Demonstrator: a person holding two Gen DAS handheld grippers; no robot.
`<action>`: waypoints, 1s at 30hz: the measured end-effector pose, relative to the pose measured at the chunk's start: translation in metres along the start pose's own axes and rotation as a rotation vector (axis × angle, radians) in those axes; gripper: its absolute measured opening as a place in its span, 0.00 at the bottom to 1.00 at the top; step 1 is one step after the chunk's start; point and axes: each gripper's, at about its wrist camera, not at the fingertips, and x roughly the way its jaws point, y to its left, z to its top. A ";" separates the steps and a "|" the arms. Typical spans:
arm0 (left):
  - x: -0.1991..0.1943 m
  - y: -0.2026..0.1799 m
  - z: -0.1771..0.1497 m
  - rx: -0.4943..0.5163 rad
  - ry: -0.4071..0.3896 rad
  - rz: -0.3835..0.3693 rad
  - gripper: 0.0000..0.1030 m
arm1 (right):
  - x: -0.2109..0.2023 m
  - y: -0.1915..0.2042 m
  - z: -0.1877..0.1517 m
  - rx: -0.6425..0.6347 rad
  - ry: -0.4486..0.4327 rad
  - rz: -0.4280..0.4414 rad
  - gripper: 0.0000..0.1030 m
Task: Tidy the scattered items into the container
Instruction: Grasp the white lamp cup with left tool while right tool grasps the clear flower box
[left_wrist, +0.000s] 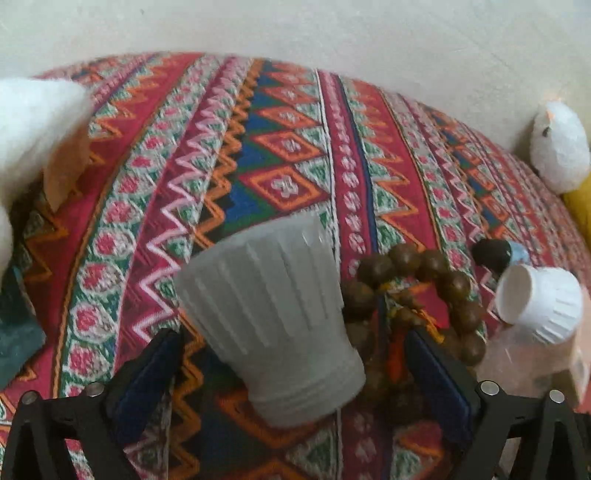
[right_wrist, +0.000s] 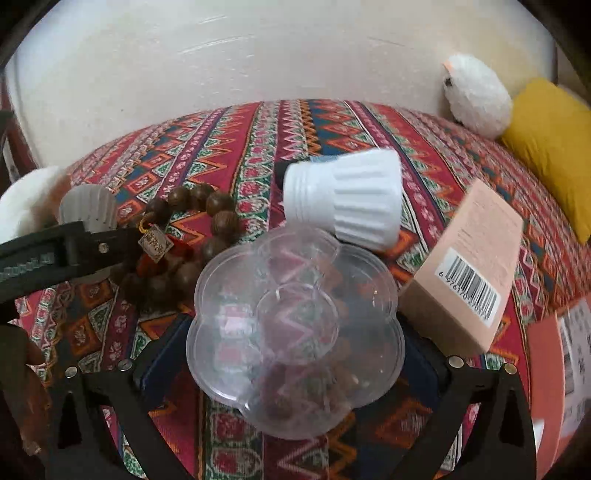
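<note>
Left wrist | left tongs (left_wrist: 288, 373) agape around grey bulb base (left_wrist: 273, 325), narrow end nearest camera

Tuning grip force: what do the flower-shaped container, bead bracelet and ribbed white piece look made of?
Flower-shaped container: clear glossy plastic, the cloth pattern shows through. Bead bracelet: probably wood, brown with visible grain, low sheen. Ribbed white piece: opaque matte moulded plastic, likely.

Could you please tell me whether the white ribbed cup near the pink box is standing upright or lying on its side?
On its side: the white ribbed cup lies on the patterned cloth, narrow end pointing left.
</note>
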 end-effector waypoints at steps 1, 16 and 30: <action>-0.001 -0.002 -0.001 0.007 -0.021 0.018 0.70 | -0.001 -0.003 -0.001 0.012 -0.007 0.016 0.95; -0.149 0.060 -0.109 0.066 -0.068 -0.076 0.43 | -0.094 0.047 -0.107 -0.081 0.096 0.126 0.95; -0.247 0.079 -0.259 0.120 -0.037 -0.141 0.43 | -0.229 0.064 -0.222 -0.085 0.010 0.252 0.95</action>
